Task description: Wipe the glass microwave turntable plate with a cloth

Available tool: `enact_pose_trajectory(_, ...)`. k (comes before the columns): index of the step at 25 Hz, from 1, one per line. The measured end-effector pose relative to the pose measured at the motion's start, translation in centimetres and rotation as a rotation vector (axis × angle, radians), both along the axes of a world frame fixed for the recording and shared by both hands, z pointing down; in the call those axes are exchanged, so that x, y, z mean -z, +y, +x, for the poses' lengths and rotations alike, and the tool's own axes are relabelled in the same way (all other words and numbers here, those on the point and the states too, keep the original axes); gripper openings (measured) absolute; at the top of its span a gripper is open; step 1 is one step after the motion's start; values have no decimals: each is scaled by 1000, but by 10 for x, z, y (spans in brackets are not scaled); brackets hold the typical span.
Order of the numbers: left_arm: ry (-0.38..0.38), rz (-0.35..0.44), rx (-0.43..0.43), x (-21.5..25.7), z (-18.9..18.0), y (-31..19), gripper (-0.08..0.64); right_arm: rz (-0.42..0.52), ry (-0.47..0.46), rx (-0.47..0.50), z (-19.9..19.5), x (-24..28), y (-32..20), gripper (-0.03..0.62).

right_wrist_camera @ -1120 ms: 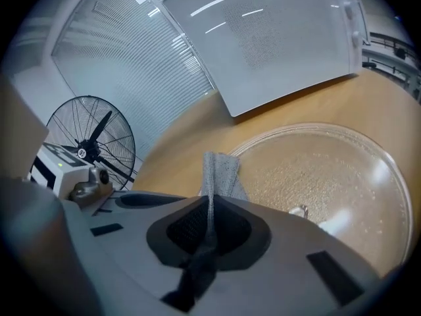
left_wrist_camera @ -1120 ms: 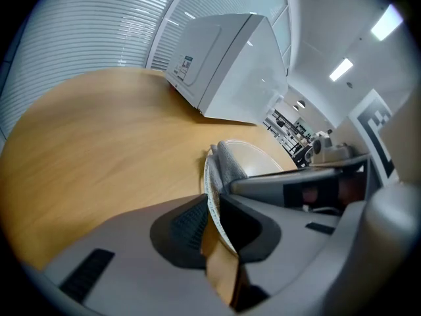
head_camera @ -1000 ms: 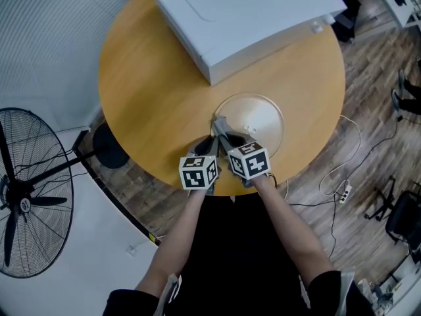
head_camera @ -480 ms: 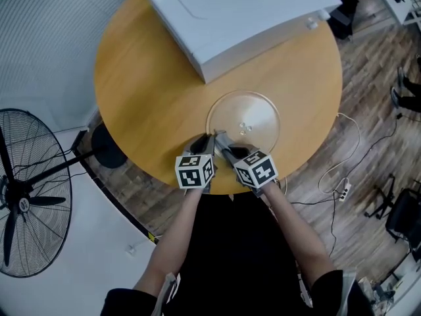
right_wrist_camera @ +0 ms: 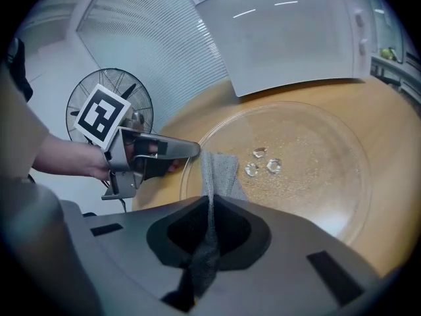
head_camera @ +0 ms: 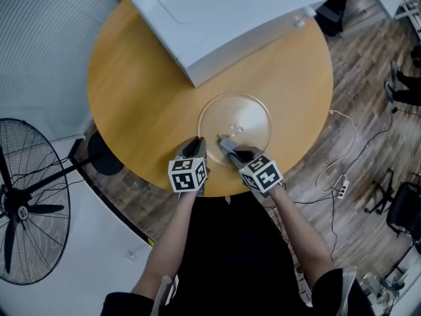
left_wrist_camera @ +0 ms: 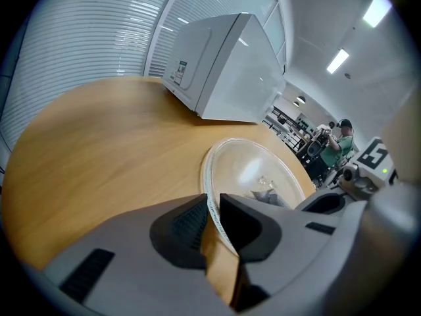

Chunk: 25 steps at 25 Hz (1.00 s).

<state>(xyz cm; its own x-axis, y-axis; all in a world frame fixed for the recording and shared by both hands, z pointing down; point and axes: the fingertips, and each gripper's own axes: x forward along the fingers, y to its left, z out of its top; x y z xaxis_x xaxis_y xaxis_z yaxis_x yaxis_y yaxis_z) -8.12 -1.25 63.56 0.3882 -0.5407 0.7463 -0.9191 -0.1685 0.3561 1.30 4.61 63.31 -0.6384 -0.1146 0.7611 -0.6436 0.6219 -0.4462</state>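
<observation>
The clear round glass turntable plate [head_camera: 243, 114] lies mid-frame in the head view on the round wooden table [head_camera: 138, 91], below the white microwave [head_camera: 217, 12]. The left gripper [left_wrist_camera: 212, 209] pinches its lower-left rim between narrowly parted jaws. The right gripper [right_wrist_camera: 209, 206] is clamped on a grey cloth [right_wrist_camera: 220, 170] lying on the glass nearby.

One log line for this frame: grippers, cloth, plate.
left gripper: shut on plate rim | right gripper: shut on cloth | cloth: on plate, near left gripper | plate: on table
</observation>
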Motion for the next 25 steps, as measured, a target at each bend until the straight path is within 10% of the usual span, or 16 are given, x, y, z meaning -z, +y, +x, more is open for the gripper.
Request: enact_pose_trajectory(25,14,-6,-13,0,3,0,55,-17,19,-253,93,3,-127,23)
